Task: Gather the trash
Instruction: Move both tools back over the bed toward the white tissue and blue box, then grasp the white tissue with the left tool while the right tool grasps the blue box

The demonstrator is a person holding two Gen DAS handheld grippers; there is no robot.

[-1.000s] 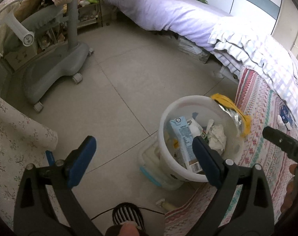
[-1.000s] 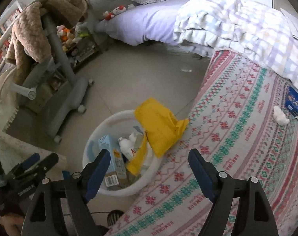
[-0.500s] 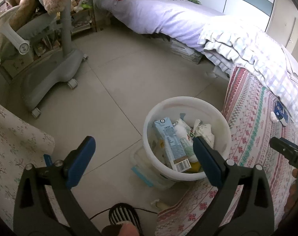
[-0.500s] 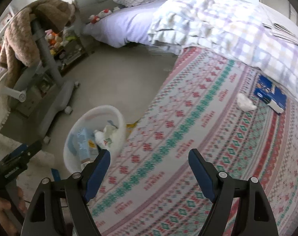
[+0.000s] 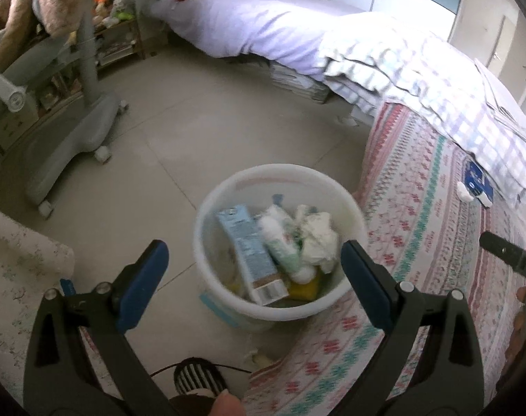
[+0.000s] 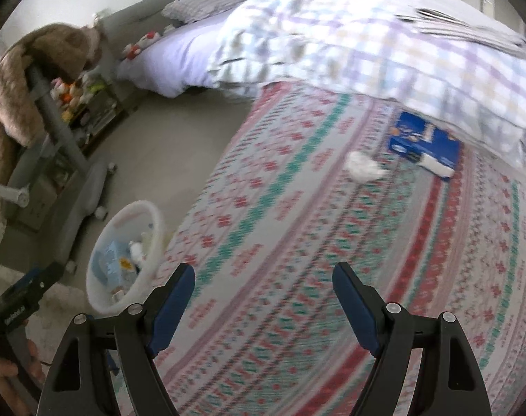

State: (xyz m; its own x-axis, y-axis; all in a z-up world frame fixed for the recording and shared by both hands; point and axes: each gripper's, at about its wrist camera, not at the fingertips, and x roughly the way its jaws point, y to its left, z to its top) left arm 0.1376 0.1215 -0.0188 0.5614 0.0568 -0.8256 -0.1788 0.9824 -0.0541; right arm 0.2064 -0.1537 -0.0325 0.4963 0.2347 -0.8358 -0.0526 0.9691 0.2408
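The bin (image 5: 228,187) stands on the floor (image 5: 179,131) against the bed's (image 6: 297,242) edge, holding a carton (image 5: 252,253). On the bed, well beyond the bin, a tissue (image 6: 363,168) lies beside a box (image 6: 422,142).

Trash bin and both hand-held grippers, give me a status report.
Left hand-held gripper open over the white trash bin. Right hand-held gripper open, empty. Crumpled tissue on patterned bedspread, path clear.

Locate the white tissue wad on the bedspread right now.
Right wrist view, upper right: the tissue wad lies on the patterned bedspread just left of the blue box, well ahead of the open right gripper.
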